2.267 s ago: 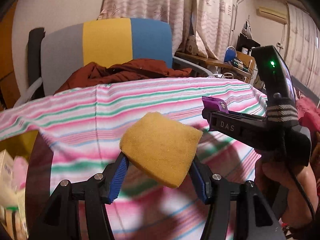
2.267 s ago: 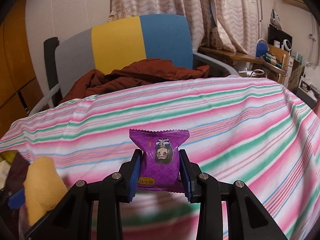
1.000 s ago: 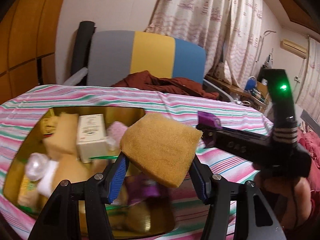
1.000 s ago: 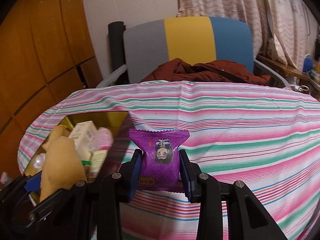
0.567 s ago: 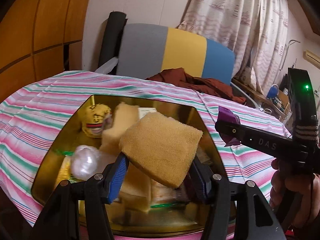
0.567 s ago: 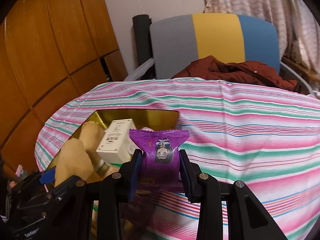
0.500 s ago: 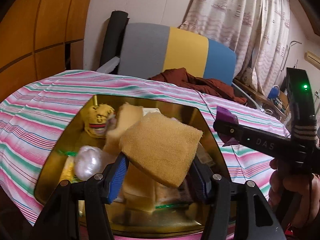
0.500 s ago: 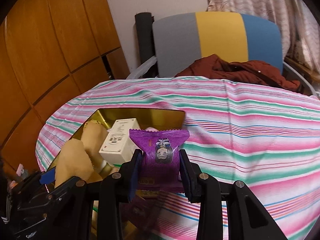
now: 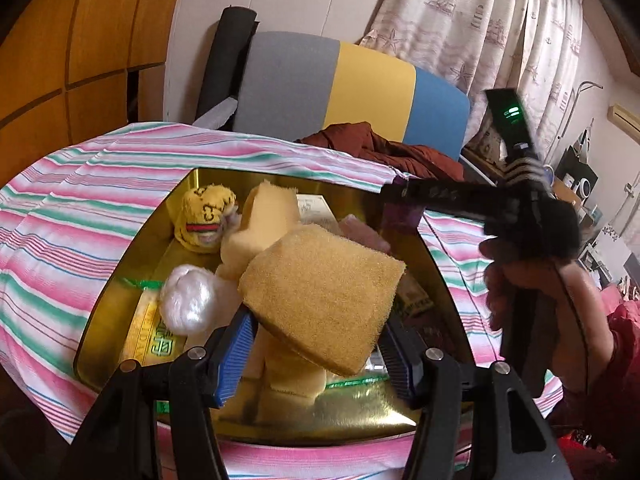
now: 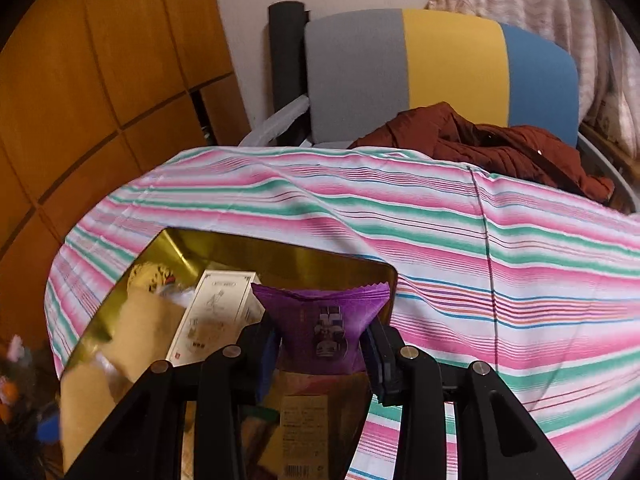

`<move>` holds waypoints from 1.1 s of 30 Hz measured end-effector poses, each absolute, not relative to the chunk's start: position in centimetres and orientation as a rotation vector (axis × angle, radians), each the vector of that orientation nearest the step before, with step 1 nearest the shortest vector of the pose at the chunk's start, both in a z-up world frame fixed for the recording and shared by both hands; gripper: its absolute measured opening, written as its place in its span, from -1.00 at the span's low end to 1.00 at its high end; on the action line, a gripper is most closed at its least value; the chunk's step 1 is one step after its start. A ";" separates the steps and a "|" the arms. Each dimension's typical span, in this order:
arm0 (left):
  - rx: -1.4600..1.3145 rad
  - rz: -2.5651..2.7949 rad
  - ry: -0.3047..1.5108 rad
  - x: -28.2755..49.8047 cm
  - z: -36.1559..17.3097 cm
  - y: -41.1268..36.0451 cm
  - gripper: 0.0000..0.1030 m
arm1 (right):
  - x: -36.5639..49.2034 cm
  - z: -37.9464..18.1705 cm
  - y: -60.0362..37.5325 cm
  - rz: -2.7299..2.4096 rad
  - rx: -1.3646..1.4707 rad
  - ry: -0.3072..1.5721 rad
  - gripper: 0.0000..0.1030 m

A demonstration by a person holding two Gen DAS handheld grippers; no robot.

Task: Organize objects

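A tan, coarse sponge [image 9: 320, 296] sits clamped in the left gripper [image 9: 316, 356], tilted above the gold tin [image 9: 132, 248]. Only the right wrist view shows a white box [image 10: 216, 312]. The right gripper [image 10: 320, 364] is opening, a purple snack packet [image 10: 324, 328] between its jaws, over the tin's right edge.

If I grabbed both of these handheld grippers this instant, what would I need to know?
Left gripper: shut on a yellow sponge, above the gold tin.
Right gripper: jaws opening, purple snack packet between them, over the tin's right end.
Done: the tin already holds sponges, a white box and a plush toy.
Left: let the packet fall in, then drop the sponge.
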State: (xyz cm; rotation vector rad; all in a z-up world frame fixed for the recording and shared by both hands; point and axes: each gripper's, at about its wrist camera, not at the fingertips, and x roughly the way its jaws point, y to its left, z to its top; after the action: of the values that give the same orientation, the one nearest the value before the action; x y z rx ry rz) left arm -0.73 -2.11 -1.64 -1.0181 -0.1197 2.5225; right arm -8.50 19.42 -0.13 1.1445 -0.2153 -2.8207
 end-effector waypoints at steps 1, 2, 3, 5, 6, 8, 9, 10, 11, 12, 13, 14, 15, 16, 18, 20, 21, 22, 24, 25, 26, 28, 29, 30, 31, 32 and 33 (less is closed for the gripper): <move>-1.020 2.517 -0.121 -0.6 -1.7 -2.2 0.17 | -8.0 0.1 19.4 -2.835 1.121 -0.221 0.18; -1.025 2.511 -0.124 -0.5 -1.8 -2.3 0.18 | -7.3 0.5 19.3 -2.854 1.085 -0.223 0.28; -1.028 2.506 -0.127 -0.5 -1.9 -2.3 0.18 | -6.4 0.9 19.2 -2.869 1.036 -0.230 0.41; -1.031 2.493 -0.137 -0.4 -1.9 -2.3 0.18 | -4.9 1.5 19.0 -2.875 0.969 -0.230 0.44; -1.034 2.483 -0.133 -0.2 -2.0 -2.2 0.18 | -4.1 1.8 18.9 -2.883 0.944 -0.221 0.44; -1.034 2.468 -0.117 0.2 -2.1 -1.8 0.19 | -2.7 2.0 19.0 -2.896 0.911 -0.239 0.49; -1.029 2.464 -0.110 0.4 -2.0 -1.6 0.19 | -2.4 2.0 19.3 -2.896 0.906 -0.263 0.53; -1.025 2.459 -0.102 0.6 -1.9 -1.5 0.19 | -2.0 2.0 19.6 -2.896 0.909 -0.299 0.55; -1.020 2.454 -0.092 0.8 -1.9 -1.2 0.19 | -1.7 1.9 19.9 -2.895 0.913 -0.325 0.55; -1.011 2.448 -0.083 1.0 -1.8 -0.9 0.20 | -1.5 1.7 20.4 -2.888 0.920 -0.362 0.55; -1.006 2.442 -0.082 1.0 -1.7 -0.8 0.20 | -1.3 1.6 20.7 -2.883 0.927 -0.386 0.56; -1.000 2.430 -0.080 1.1 -1.6 -0.5 0.21 | -1.1 1.5 21.0 -2.883 0.935 -0.405 0.56; -1.000 2.427 -0.073 1.2 -1.6 -0.1 0.23 | -0.8 1.4 21.3 -2.889 0.938 -0.421 0.56; -1.000 2.420 -0.065 1.4 -1.7 0.2 0.23 | -0.6 1.4 21.5 -2.892 0.935 -0.431 0.56; -0.988 2.385 -0.055 1.7 -1.6 0.8 0.25 | -0.2 1.3 21.8 -2.899 0.934 -0.444 0.56; -0.971 2.352 -0.023 2.2 -1.4 1.6 0.27 | 0.1 1.3 21.9 -2.900 0.934 -0.457 0.56; -0.965 2.345 0.015 2.5 -1.3 2.1 0.27 | 0.2 1.3 22.0 -2.899 0.933 -0.461 0.56; -0.964 2.350 0.046 2.7 -1.3 2.4 0.27 | 0.4 1.2 22.1 -2.898 0.934 -0.463 0.56; -0.974 2.381 0.112 2.8 -1.5 2.8 0.28 | 0.7 1.2 22.2 -2.901 0.933 -0.467 0.56; -0.979 2.394 0.124 2.8 -1.6 2.8 0.28 | 0.9 1.3 22.3 -2.900 0.932 -0.468 0.57; -0.981 2.402 0.121 2.7 -1.6 2.6 0.28 | 1.0 1.3 22.4 -2.899 0.932 -0.470 0.58; -0.983 2.403 0.088 2.6 -1.4 2.2 0.29 | 1.3 1.4 22.5 -2.900 0.929 -0.475 0.61; -0.982 2.401 0.077 2.6 -1.4 2.1 0.31 | 1.4 1.4 22.6 -2.898 0.927 -0.478 0.61; -0.978 2.399 0.069 2.7 -1.3 2.0 0.36 | 1.4 1.4 22.6 -2.897 0.927 -0.479 0.62; -0.974 2.401 0.074 2.7 -1.2 2.0 0.37 | 1.5 1.4 22.6 -2.896 0.928 -0.480 0.64; -0.962 2.402 0.081 3.0 -1.1 2.0 0.37 | 1.5 1.4 22.5 -2.894 0.930 -0.480 0.64; -0.942 2.401 0.085 3.4 -0.9 2.0 0.37 | 1.6 1.5 22.5 -2.892 0.930 -0.476 0.66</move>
State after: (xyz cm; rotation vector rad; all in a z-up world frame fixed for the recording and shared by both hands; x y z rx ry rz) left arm 3.35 1.96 -0.93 -0.9421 0.0853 2.4009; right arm 1.58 22.46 1.46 0.9304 -0.4756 -2.8925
